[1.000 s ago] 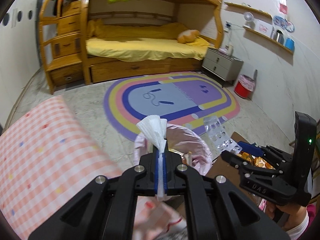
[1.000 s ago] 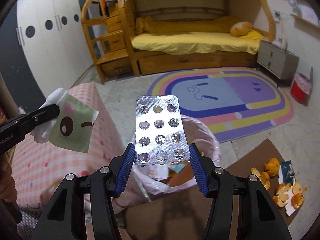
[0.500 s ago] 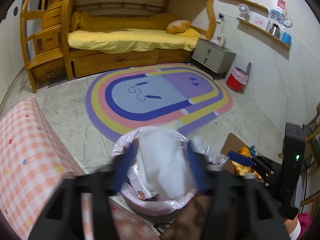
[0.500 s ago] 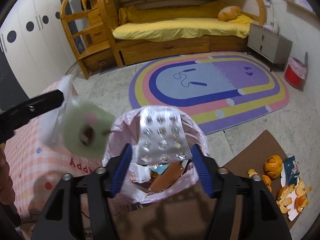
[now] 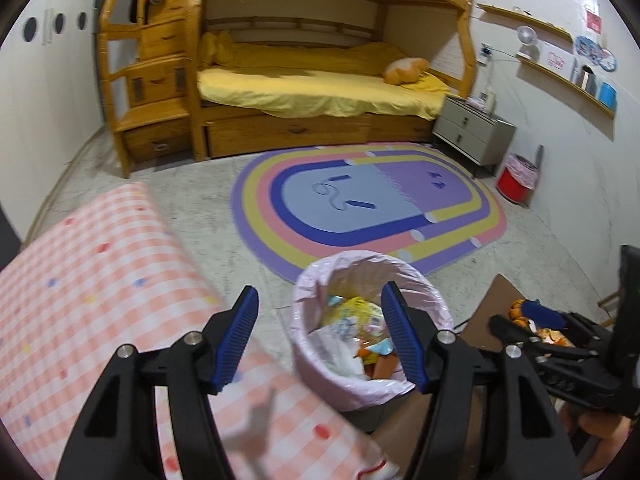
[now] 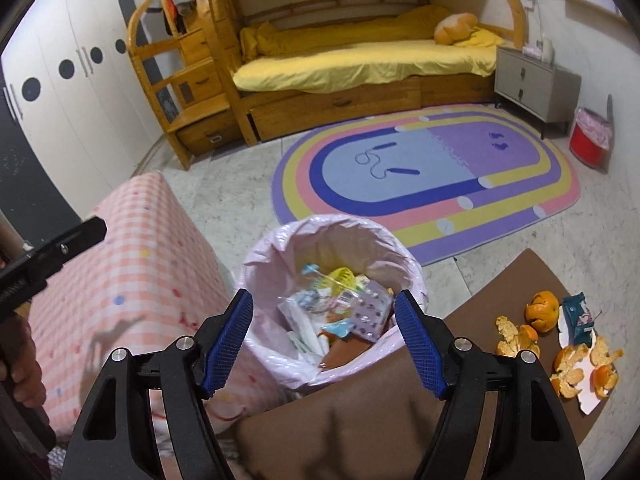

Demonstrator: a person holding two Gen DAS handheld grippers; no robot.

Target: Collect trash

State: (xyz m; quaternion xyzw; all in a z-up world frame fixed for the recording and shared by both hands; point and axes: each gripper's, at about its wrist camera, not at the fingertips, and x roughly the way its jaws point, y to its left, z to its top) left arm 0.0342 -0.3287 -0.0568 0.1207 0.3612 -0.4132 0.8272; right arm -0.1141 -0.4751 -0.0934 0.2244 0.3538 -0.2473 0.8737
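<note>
A bin with a pink liner [image 5: 316,280] [image 6: 332,228] stands on the floor, holding wrappers, tissue [image 5: 340,354] and a silver blister pack [image 6: 370,312]. My left gripper [image 5: 320,336] is open and empty above the bin's near rim. My right gripper [image 6: 324,336] is open and empty over the bin. The right gripper also shows in the left wrist view [image 5: 532,324] at the right edge. Orange peels [image 6: 576,360] and a dark blue wrapper [image 6: 578,314] lie on the brown table [image 6: 472,320] at the right.
A pink checked surface [image 5: 80,280] [image 6: 132,264] lies left of the bin. A rainbow rug [image 6: 424,168], a wooden bunk bed [image 5: 304,92], a grey nightstand [image 6: 532,84] and a red bin [image 6: 588,142] are farther back.
Both grippers opened over the bin. The left let go of its tissue and the right let go of the blister pack; both now lie in the bin.
</note>
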